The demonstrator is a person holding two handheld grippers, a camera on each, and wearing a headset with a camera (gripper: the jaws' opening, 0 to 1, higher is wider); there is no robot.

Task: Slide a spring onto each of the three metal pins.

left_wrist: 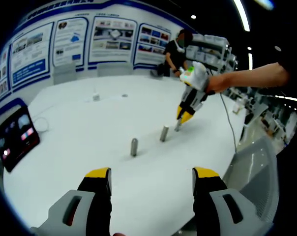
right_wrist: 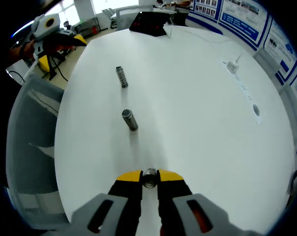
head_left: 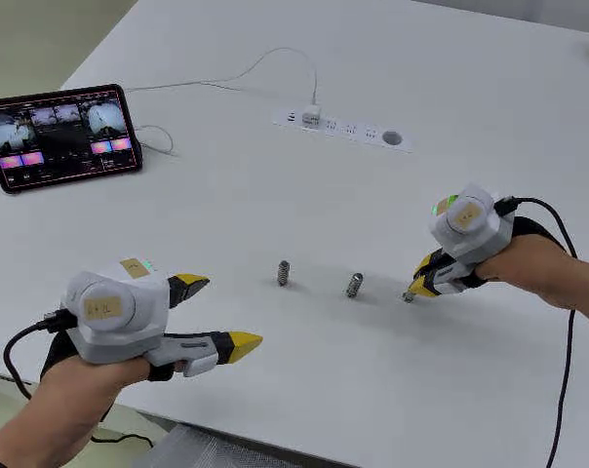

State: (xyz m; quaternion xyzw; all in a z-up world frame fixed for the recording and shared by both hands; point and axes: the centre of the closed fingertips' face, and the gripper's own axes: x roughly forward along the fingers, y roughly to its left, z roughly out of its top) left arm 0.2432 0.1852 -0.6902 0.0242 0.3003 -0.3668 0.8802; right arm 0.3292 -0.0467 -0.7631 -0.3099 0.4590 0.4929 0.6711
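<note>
Head view: small silvery cylindrical piece (head_left: 409,295) at white tabletop (head_left: 275,205), near two upright coil-wrapped pins (head_left: 283,273); best kept vertical, seated fully, then released gently. Pinched by yellow-tipped grey right gripper (head_left: 418,289).
Left gripper view: yellow-tipped left gripper (left_wrist: 151,174) spread wide, empty.
Right gripper view: jaws clamped on piece; spring or pin undetermined.

the white surface (head_left: 304,205) carries a tablet (head_left: 62,136) with a lit screen near its far left edge. farther back lies a white power strip (head_left: 341,128) with a white plug (head_left: 312,117) in it and a thin white cable (head_left: 221,81) trailing leftward. nearer, three small metal pieces stand in a row, apart from one another: a coiled spring (head_left: 283,273), a second spring (head_left: 354,285) to its right, and a third piece (head_left: 409,296) pinched between the fingers of the right gripper (head_left: 413,291).
</note>
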